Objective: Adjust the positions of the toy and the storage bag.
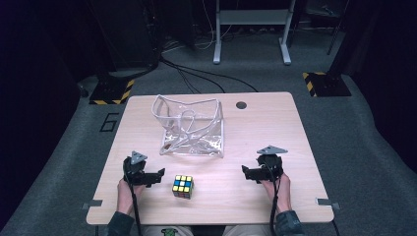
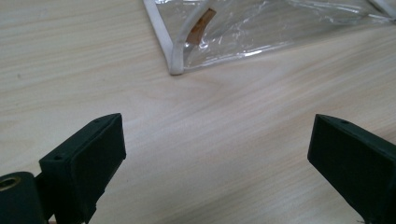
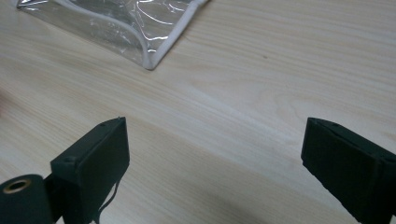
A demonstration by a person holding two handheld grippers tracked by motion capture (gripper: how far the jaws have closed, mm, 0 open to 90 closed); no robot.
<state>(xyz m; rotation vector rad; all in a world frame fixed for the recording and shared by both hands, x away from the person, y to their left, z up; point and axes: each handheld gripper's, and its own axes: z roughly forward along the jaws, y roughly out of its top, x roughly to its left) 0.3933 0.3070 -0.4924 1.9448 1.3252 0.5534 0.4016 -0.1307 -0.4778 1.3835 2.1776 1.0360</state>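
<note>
A clear plastic bag with white piping stands open in the middle of the wooden table. A scrambled puzzle cube lies near the front edge. My left gripper rests just left of the cube, open and holding nothing. My right gripper rests at the front right, also open and holding nothing. In the left gripper view, the jaws spread wide around bare wood, with the bag's corner ahead. The right gripper view has the bag's other corner ahead of wide-spread jaws.
A round cable hole sits in the table's far right part. Beyond the table are grey carpet, a white desk frame and black-and-yellow striped stand bases. Metal brackets mark the table's front corners.
</note>
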